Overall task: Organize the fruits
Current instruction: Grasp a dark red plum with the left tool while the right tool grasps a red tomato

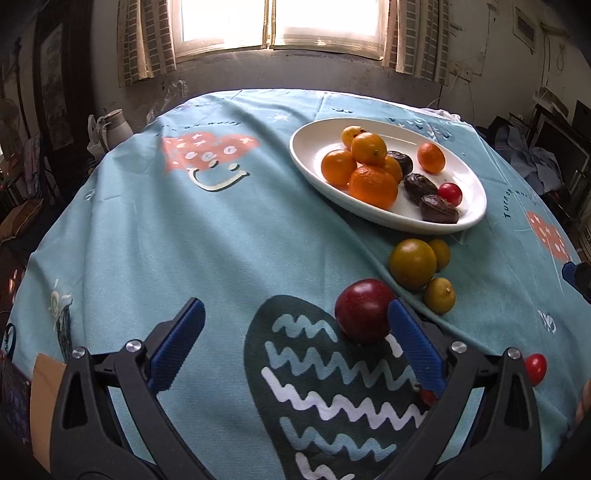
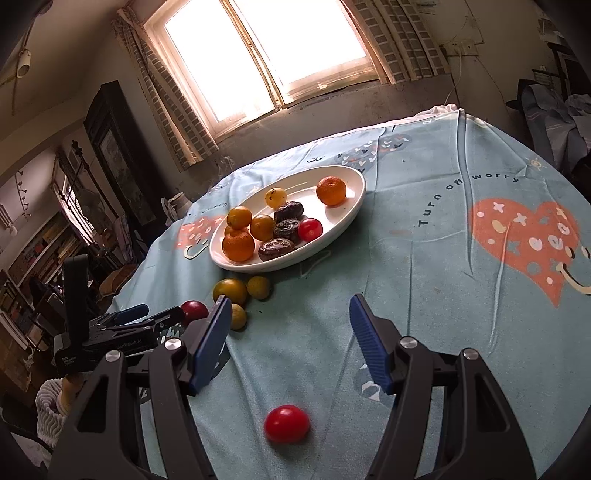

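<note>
A white oval plate holds several oranges, dark dates and a cherry tomato. On the cloth lie a dark red plum, three yellow-green fruits and a red cherry tomato. My left gripper is open, its right finger touching the plum. My right gripper is open above the cloth, the cherry tomato lying between its fingers near the camera.
The round table wears a teal printed cloth. A white jug stands beyond the far left edge. A window is behind the table. Furniture and clutter surround it.
</note>
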Available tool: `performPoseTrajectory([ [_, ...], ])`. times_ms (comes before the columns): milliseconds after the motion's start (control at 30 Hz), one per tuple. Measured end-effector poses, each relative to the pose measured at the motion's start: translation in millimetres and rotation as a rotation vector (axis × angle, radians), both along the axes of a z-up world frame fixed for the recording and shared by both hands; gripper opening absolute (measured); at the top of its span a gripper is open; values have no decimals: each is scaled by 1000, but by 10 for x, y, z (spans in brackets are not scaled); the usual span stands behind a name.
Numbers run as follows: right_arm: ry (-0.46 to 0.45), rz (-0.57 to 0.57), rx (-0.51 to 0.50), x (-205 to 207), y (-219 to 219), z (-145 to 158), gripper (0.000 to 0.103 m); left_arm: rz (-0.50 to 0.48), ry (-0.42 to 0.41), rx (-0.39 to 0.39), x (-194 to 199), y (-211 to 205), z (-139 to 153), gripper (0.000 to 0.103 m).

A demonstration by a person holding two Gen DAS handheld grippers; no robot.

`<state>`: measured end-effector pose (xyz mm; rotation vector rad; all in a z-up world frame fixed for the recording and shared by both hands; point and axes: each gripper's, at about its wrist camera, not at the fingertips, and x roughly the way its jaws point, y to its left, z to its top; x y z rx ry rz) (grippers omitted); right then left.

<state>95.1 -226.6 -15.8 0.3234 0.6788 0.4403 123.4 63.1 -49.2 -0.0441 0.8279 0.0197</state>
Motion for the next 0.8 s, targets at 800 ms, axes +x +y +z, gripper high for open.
performPoseTrajectory([
  [800, 133, 182, -219, -358, 146, -258, 58, -150, 40, 40, 93, -322, -87, 75],
])
